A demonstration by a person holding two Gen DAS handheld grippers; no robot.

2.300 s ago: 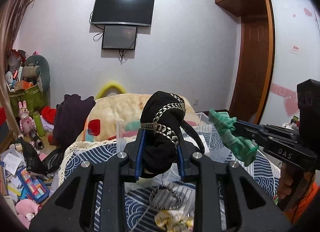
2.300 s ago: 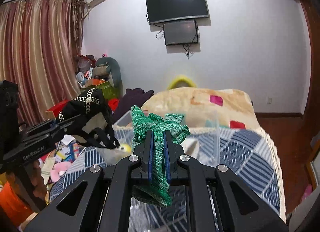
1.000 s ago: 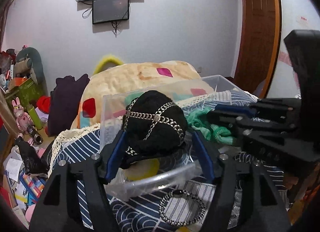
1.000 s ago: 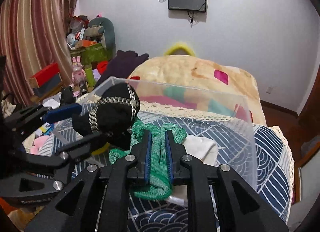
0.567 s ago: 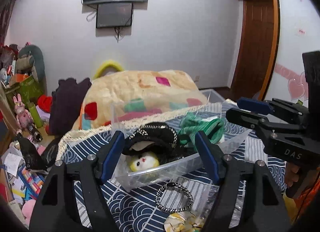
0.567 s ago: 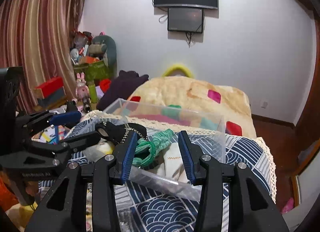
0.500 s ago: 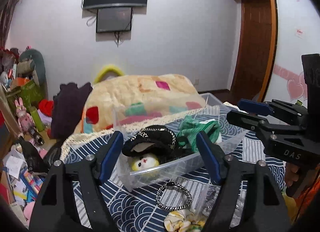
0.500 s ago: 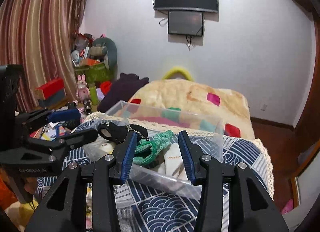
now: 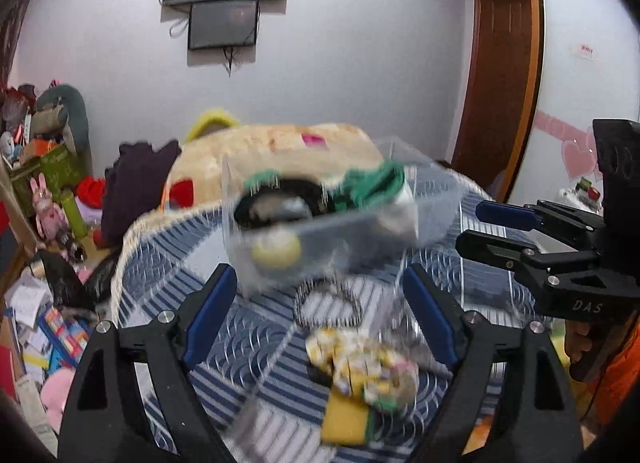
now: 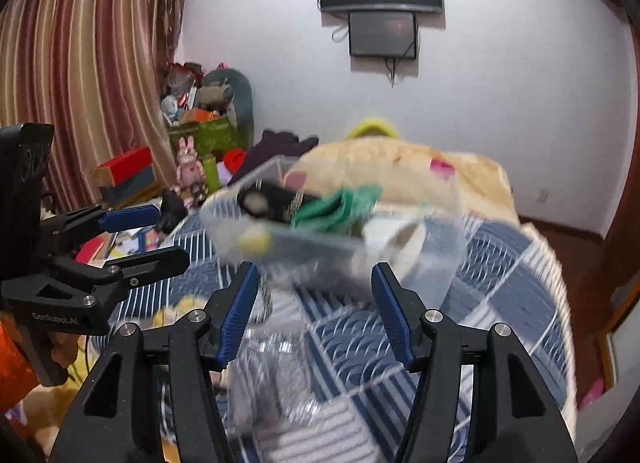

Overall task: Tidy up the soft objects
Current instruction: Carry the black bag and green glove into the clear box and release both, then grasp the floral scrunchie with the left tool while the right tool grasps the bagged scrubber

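Note:
A clear plastic bin (image 9: pixel 344 235) (image 10: pixel 436 259) stands on the blue patterned bed cover. Inside it lie a black item with a metal chain (image 9: pixel 280 203) (image 10: pixel 276 199), a green knitted cloth (image 9: pixel 372 187) (image 10: pixel 340 207), a white cloth (image 10: pixel 396 235) and a small yellow plush (image 9: pixel 276 251) (image 10: pixel 254 241). My left gripper (image 9: pixel 320 315) is open and empty in front of the bin. My right gripper (image 10: pixel 316 307) is open and empty, also in front of the bin. Both views are motion-blurred.
A metal chain loop (image 9: pixel 328 303) and a yellow patterned soft item (image 9: pixel 360 363) lie on the cover near me. A cream quilt (image 9: pixel 280 147) lies behind the bin. Toys, boxes and papers clutter the floor at the left (image 9: pixel 44 199). A wooden door (image 9: pixel 504 75) is at the right.
Both grippers let go of the black item and the green cloth into the bin, opened and pulled back. The views now blur and shift, with the bin higher in the frames.

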